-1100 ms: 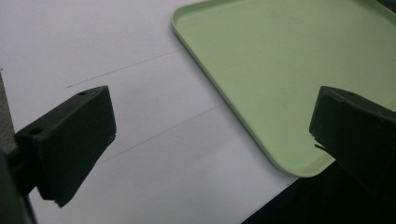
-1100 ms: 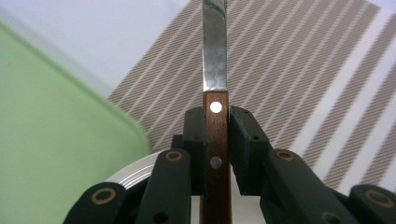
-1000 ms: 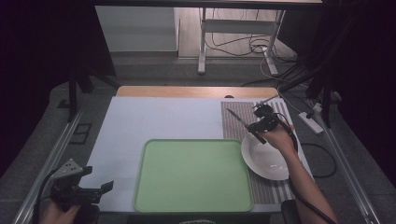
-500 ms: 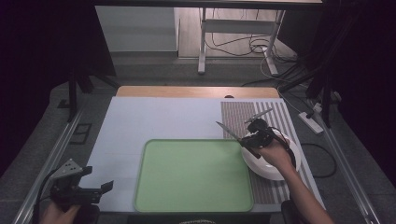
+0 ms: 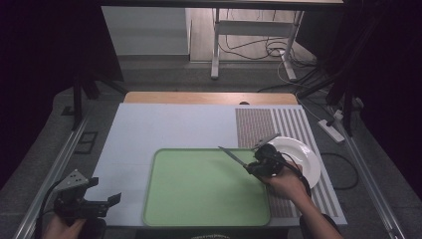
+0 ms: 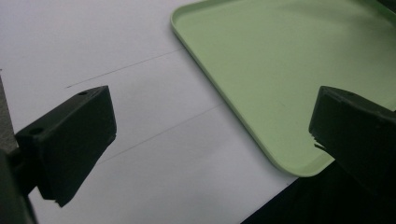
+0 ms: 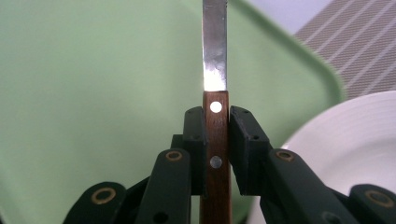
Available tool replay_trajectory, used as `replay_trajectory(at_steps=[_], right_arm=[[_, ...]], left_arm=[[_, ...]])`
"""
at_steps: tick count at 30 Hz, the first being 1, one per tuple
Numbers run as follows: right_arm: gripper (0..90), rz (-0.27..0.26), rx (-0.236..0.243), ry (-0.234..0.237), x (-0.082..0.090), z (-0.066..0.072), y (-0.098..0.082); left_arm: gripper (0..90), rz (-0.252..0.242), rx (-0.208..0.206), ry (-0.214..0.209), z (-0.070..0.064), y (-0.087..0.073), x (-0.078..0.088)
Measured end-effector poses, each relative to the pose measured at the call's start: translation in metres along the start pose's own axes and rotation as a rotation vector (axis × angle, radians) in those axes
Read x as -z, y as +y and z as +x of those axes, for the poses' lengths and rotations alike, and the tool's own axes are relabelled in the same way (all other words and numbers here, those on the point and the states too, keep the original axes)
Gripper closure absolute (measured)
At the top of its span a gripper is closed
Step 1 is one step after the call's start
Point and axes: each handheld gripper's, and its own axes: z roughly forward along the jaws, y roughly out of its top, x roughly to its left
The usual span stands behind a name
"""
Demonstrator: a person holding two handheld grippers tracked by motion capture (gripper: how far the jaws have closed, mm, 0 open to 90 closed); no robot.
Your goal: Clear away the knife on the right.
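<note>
A knife with a riveted wooden handle and a steel blade is clamped between the pads of my right gripper. In the high view my right gripper holds the knife over the right edge of the green tray, blade pointing left and away. A white plate lies just right of the hand. My left gripper waits at the table's near left corner with its jaws wide apart and nothing between them; the left gripper view shows the tray's near left corner ahead.
A striped placemat under the plate covers the table's right side. The white tabletop stretches behind and left of the tray. A table frame and cables stand on the floor beyond the far edge.
My right gripper has carried the knife from above the plate and placemat leftward and nearer, to the tray's right edge. The left gripper has stayed where it was.
</note>
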Motion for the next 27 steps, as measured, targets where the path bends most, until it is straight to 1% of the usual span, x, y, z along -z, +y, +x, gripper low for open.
replay_trajectory(at_steps=[1, 2, 4, 6, 7, 10, 12, 13, 14, 15, 16, 17, 18, 19, 20, 23, 24, 25, 26, 27], right_arm=[[77.5, 0.000, 0.000, 0.000, 0.000, 0.000, 0.000], [77.5, 0.003, 0.009, 0.007, -0.002, 0.008, -0.003], [77.4, 0.005, 0.013, 0.008, -0.002, 0.011, -0.003], [77.4, 0.005, 0.015, 0.015, -0.003, 0.018, -0.005], [77.5, 0.013, 0.022, 0.019, -0.005, 0.025, -0.008], [77.4, 0.030, 0.029, 0.019, -0.011, 0.032, -0.011], [77.4, 0.040, 0.034, 0.020, -0.014, 0.033, -0.012], [77.4, 0.052, 0.040, 0.017, -0.020, 0.036, -0.012], [77.4, 0.052, 0.040, 0.017, -0.020, 0.036, -0.012], [77.4, 0.066, 0.046, 0.012, -0.026, 0.037, -0.012], [77.4, 0.066, 0.046, 0.012, -0.026, 0.037, -0.012], [77.4, 0.099, 0.065, 0.005, -0.033, 0.039, -0.014], [77.4, 0.099, 0.065, 0.005, -0.033, 0.039, -0.014], [77.3, 0.130, 0.080, 0.003, -0.038, 0.041, -0.015], [77.2, 0.140, 0.082, 0.009, -0.040, 0.041, -0.016], [77.0, 0.150, 0.090, 0.015, -0.042, 0.041, -0.017], [76.5, 0.160, 0.093, 0.024, -0.042, 0.041, -0.017], [71.7, 0.162, 0.097, 0.039, -0.043, 0.041, -0.018], [69.1, 0.145, 0.100, 0.039, -0.041, 0.041, -0.016], [69.1, 0.145, 0.100, 0.039, -0.041, 0.041, -0.016]], left_arm=[[0.5, 0.000, -0.001, 0.000, 0.000, 0.000, 0.000], [0.5, -0.001, -0.001, 0.000, 0.000, 0.000, 0.000], [0.5, -0.001, -0.002, -0.001, 0.000, 0.000, 0.000], [0.5, -0.001, 0.000, -0.002, 0.000, 0.000, 0.000], [0.5, -0.001, 0.000, -0.002, 0.000, 0.000, 0.000], [0.5, 0.000, -0.003, -0.001, 0.000, 0.000, 0.000], [0.5, 0.003, -0.004, -0.001, 0.000, 0.000, 0.000], [0.6, 0.002, -0.006, 0.000, 0.000, 0.000, -0.001], [0.6, 0.002, -0.006, 0.000, 0.000, 0.000, -0.001], [0.6, 0.002, -0.006, 0.000, 0.000, 0.000, -0.001], [0.6, 0.002, -0.006, 0.000, 0.000, 0.000, -0.001], [0.6, 0.002, -0.005, -0.001, 0.000, 0.000, -0.001], [0.6, 0.002, -0.005, -0.001, 0.000, 0.000, -0.001], [0.6, 0.002, -0.006, 0.000, 0.000, 0.000, -0.001], [0.6, 0.004, -0.008, 0.000, 0.000, 0.001, -0.001], [0.6, 0.005, -0.010, 0.002, -0.001, 0.001, -0.001], [0.6, 0.006, -0.010, 0.002, -0.001, 0.001, -0.001], [0.6, 0.006, -0.009, 0.002, -0.001, 0.001, -0.001], [0.6, 0.006, -0.010, 0.002, -0.001, 0.001, -0.001], [0.6, 0.007, -0.010, 0.002, -0.001, 0.001, -0.001]])
